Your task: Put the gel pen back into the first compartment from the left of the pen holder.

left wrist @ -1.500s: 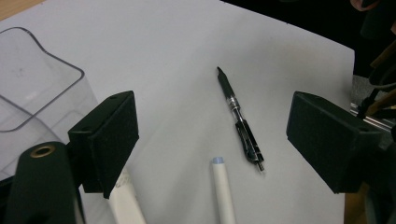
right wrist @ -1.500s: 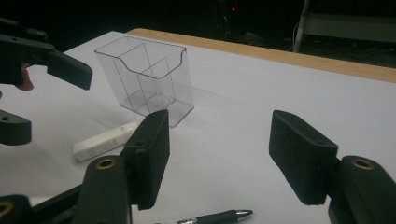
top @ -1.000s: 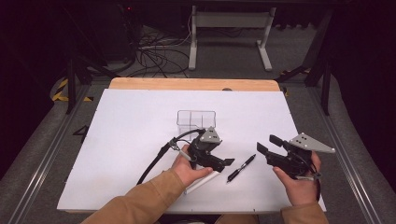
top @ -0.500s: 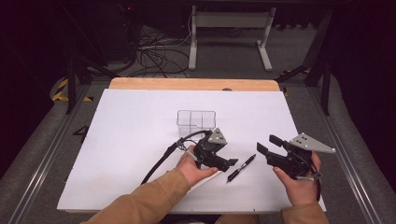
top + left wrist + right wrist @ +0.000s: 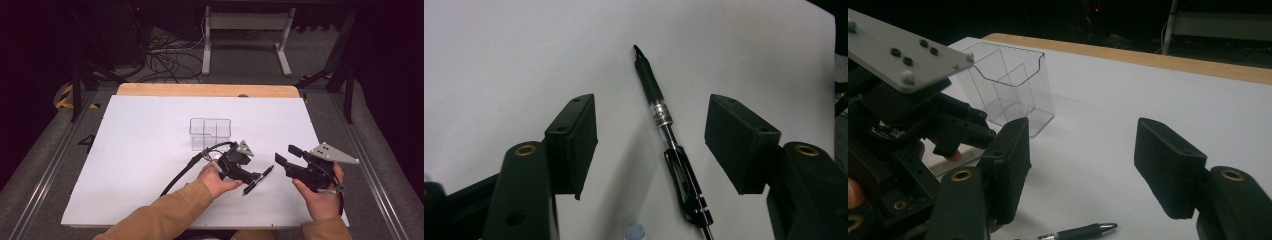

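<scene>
Two grippers, one pen between the jaws

Two grippers work over the white desk [image 5: 150, 165]. The left gripper [image 5: 252, 176] hovers with jaws spread wide and empty, straddling a black pen [image 5: 669, 135] that lies flat on the desk. In the left gripper view the pen's long axis runs nearly along the gripper's line of sight, writing tip pointing away, clip end nearest the camera, slightly right of centre. The right gripper [image 5: 285, 156], also released and empty, waits just to the right, farther from the pen. A clear compartmented holder [image 5: 210, 133] stands beyond, empty.
</scene>
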Available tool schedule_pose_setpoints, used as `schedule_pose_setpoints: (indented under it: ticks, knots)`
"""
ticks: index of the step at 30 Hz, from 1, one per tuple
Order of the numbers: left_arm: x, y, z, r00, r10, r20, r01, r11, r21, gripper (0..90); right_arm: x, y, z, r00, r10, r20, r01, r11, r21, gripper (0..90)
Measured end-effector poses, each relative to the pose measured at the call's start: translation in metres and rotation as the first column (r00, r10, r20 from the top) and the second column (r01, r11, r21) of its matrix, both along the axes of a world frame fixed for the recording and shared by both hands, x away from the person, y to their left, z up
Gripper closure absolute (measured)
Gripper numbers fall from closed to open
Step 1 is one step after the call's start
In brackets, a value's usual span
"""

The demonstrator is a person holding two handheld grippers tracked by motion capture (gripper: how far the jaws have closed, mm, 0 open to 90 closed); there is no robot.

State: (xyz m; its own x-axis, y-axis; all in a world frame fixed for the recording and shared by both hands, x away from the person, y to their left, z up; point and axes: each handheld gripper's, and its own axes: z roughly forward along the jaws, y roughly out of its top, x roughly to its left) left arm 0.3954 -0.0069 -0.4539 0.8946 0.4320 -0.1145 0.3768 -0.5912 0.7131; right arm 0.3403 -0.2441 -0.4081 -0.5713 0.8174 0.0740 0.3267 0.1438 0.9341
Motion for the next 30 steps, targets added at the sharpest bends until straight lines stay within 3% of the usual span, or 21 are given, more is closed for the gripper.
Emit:
schedule_pose_setpoints:
  ticks: [16, 24, 30]
  knots:
    - [0.005, -0.025, -0.014, 0.9982, 0.010, -0.059, -0.004, 0.9961, 0.088, 46.1, 0.000, 0.000, -0.001, 1.0000, 0.001, 0.000, -0.001, 1.000, -0.002, 40.1]
    - [0.005, -0.035, -0.019, 0.9994, -0.006, -0.034, 0.010, 0.9920, 0.126, 49.1, 0.000, 0.001, -0.002, 0.9999, 0.007, -0.012, -0.007, 1.000, -0.009, 40.1]
    - [0.004, -0.040, -0.023, 1.0000, -0.002, -0.007, 0.003, 0.9869, 0.161, 57.1, 0.000, 0.001, -0.002, 1.0000, 0.007, -0.007, -0.007, 1.000, -0.009, 40.1]
